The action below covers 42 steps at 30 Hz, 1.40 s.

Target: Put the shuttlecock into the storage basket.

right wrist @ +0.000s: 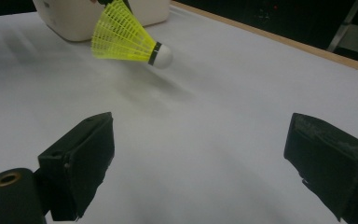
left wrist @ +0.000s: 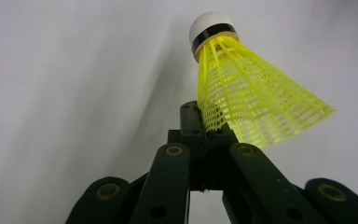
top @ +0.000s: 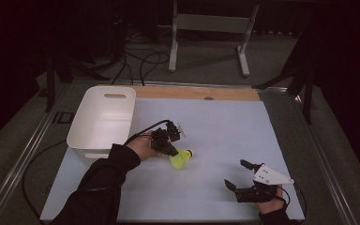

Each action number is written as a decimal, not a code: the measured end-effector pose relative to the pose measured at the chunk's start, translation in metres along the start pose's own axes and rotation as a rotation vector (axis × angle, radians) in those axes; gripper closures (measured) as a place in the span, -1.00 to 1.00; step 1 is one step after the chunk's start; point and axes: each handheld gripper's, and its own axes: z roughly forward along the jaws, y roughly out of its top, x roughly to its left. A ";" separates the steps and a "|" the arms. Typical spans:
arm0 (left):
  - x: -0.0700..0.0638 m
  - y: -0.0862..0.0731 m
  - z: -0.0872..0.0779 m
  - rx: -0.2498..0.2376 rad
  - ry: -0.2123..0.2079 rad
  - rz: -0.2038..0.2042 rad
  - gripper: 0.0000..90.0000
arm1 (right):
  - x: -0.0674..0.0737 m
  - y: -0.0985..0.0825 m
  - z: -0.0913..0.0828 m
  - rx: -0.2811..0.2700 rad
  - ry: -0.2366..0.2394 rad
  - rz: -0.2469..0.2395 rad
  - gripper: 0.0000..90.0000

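high view had the left gripper (top: 174, 151) pinching a yellow shuttlecock (top: 181, 158) by the edge of its skirt, near the white bin (top: 104, 119) and seemingly lifted just off the pale table cover (top: 225, 131). the right gripper (top: 237, 174) sat well apart, jaws spread wide with nothing between them.

The shuttlecock (left wrist: 256, 98) has a glossy yellow plastic mesh skirt and a smooth matt white cap, the bin (top: 103, 117) is smooth white plastic, the worktop (top: 225, 131) carries a matt pale sheet over bare wood, and the fingers (right wrist: 86, 158) are matt black.
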 end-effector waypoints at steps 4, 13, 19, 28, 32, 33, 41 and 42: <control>-0.003 -0.007 -0.003 0.006 -0.019 0.021 0.99 | 0.000 0.000 0.000 0.001 0.003 0.002 -0.82; -0.015 -0.016 -0.012 0.028 -0.048 0.074 0.99 | 0.001 0.001 0.000 0.003 0.000 -0.001 -0.82; -0.023 -0.015 -0.020 0.015 -0.068 0.113 0.99 | 0.001 0.001 0.000 0.002 0.001 -0.002 -0.82; -0.035 -0.017 -0.033 0.002 -0.102 0.202 0.99 | 0.001 0.001 0.000 0.000 0.002 0.002 -0.82; -0.038 -0.021 -0.038 0.009 -0.111 0.235 0.99 | 0.001 0.001 -0.001 0.002 0.004 -0.003 -0.82; -0.039 -0.022 -0.039 0.005 -0.114 0.242 0.99 | 0.001 0.001 0.000 -0.001 0.004 -0.004 -0.82; -0.042 -0.030 -0.054 -0.005 -0.127 0.278 0.99 | 0.001 0.001 0.000 -0.003 0.005 -0.006 -0.82; -0.042 -0.031 -0.056 -0.006 -0.129 0.282 0.99 | 0.001 0.001 0.000 -0.002 0.004 -0.007 -0.82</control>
